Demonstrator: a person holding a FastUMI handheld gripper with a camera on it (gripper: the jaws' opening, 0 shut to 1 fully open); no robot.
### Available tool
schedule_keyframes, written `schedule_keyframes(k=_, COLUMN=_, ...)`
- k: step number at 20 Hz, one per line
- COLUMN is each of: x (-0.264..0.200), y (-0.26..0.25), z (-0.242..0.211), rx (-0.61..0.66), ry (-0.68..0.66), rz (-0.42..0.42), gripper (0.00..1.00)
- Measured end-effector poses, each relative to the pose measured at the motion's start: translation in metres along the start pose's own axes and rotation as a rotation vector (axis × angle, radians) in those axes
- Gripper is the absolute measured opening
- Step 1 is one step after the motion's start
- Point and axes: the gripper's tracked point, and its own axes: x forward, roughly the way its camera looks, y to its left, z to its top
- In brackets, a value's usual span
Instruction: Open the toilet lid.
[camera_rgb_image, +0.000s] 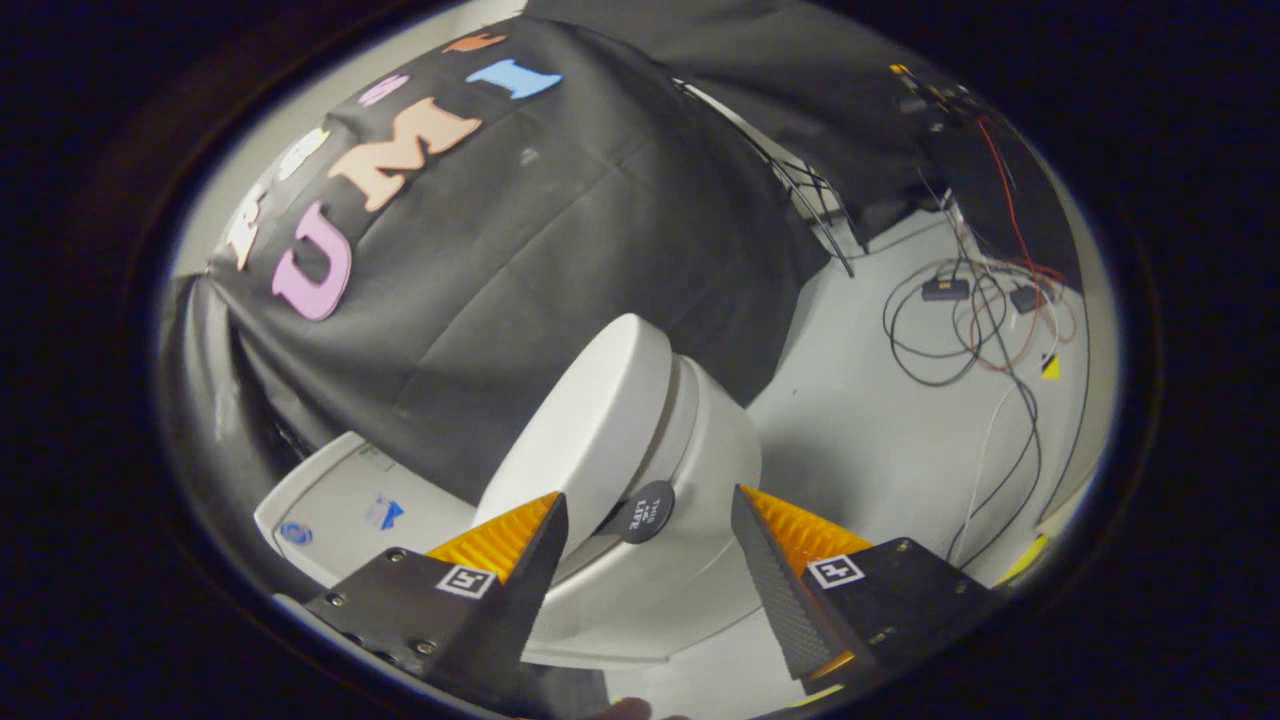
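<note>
A white toilet stands just ahead of my fingers, seen tilted. Its white lid is down over the seat, with a thin gap at the near edge. A round black tab sticks out at the lid's front edge, between my two fingers and slightly beyond their tips. My gripper is open, fingers wide apart, with nothing pressed between them. The left finger overlaps the lid's near edge in view; whether it touches is unclear. The white tank lies behind the lid.
Black cloth hangs behind the toilet. To the right lies pale floor with loose black, red and white cables and small black boxes. A yellow marker sits on the floor near the cables.
</note>
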Motion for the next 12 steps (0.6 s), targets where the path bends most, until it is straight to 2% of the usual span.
schedule_keyframes(k=1, x=0.005, y=-0.003, z=-0.002, rx=0.032, ry=0.008, rz=-0.012, gripper=0.97)
schedule_keyframes(k=2, x=0.008, y=-0.002, z=-0.005, rx=0.068, ry=0.014, rz=-0.011, gripper=0.91)
schedule_keyframes(k=3, x=0.014, y=-0.005, z=-0.008, rx=0.108, ry=0.021, rz=-0.031, gripper=0.91)
schedule_keyframes(k=5, x=0.022, y=-0.015, z=-0.019, rx=0.148, ry=0.07, rz=-0.075, gripper=0.62)
schedule_keyframes(k=7, x=0.025, y=0.003, z=-0.016, rx=0.259, ry=0.061, rz=0.01, gripper=0.33)
schedule_keyframes(k=9, x=0.028, y=-0.001, z=-0.017, rx=0.313, ry=0.069, rz=0.004, gripper=0.04)
schedule_keyframes(k=12, x=0.033, y=0.0, z=-0.016, rx=0.379, ry=0.05, rz=0.007, gripper=0.05)
